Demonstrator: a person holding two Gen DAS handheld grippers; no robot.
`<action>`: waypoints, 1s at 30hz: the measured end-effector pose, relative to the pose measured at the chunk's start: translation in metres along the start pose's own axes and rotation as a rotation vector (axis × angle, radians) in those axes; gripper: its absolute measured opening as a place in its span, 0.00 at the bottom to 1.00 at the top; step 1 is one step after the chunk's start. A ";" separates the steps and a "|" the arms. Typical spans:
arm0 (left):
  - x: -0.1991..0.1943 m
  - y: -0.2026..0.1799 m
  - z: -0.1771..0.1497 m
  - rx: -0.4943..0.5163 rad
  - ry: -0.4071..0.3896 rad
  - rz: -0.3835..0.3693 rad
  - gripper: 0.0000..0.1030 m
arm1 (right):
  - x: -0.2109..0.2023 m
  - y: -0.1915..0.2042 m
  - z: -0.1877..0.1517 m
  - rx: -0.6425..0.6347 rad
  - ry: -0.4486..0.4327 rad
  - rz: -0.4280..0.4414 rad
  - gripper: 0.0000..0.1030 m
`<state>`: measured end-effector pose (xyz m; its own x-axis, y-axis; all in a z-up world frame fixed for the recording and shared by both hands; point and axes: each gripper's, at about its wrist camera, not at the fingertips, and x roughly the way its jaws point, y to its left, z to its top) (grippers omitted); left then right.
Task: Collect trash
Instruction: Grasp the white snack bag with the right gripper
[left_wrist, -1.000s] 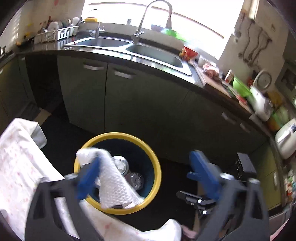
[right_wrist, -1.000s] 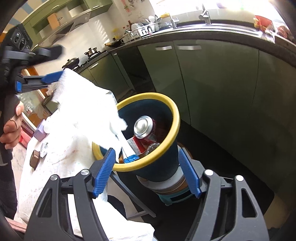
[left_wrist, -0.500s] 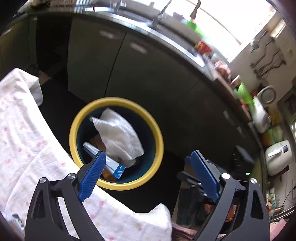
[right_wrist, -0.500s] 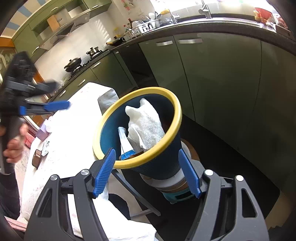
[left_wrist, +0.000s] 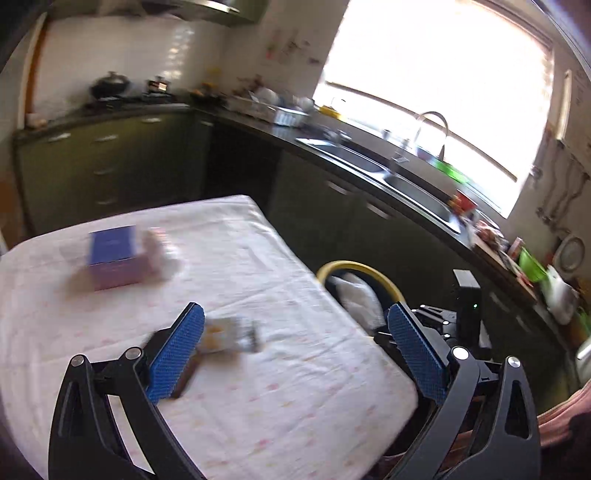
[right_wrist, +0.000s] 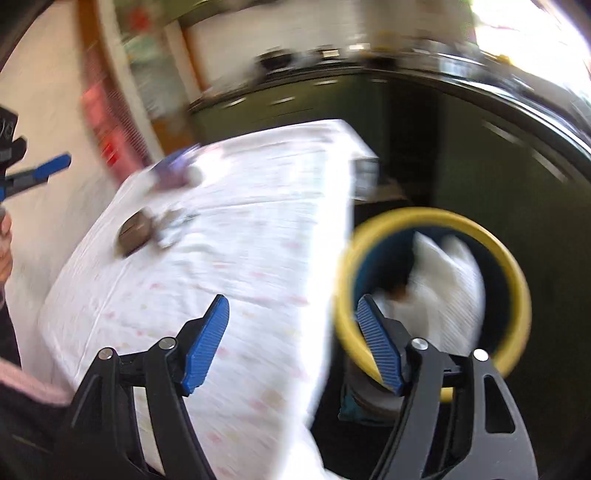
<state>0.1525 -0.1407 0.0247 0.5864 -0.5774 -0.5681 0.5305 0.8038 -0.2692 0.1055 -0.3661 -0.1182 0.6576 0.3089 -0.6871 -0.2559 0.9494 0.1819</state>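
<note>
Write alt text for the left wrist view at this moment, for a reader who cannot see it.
The open, empty left tongs hover above a table in a white, pink-speckled cloth that bears a blurred crumpled wrapper, a dark flat object and a blue-topped box. Past the table's edge, a yellow-rimmed bin holds a white paper towel.

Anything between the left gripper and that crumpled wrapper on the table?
Nothing visible. The left gripper is open and empty, and the crumpled wrapper lies on the tablecloth just ahead of its fingers. A dark flat item lies beside the wrapper, partly behind the left finger.
</note>
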 end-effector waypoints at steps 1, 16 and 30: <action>-0.010 0.010 -0.006 -0.011 -0.012 0.018 0.95 | 0.011 0.015 0.009 -0.063 0.016 0.028 0.67; -0.068 0.084 -0.079 -0.142 -0.071 0.095 0.95 | 0.128 0.142 0.081 -0.609 0.206 0.158 0.69; -0.061 0.092 -0.092 -0.161 -0.056 0.075 0.95 | 0.158 0.149 0.089 -0.622 0.307 0.206 0.50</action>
<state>0.1091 -0.0186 -0.0369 0.6558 -0.5186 -0.5486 0.3822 0.8548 -0.3511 0.2340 -0.1710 -0.1372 0.3470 0.3619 -0.8652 -0.7694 0.6374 -0.0420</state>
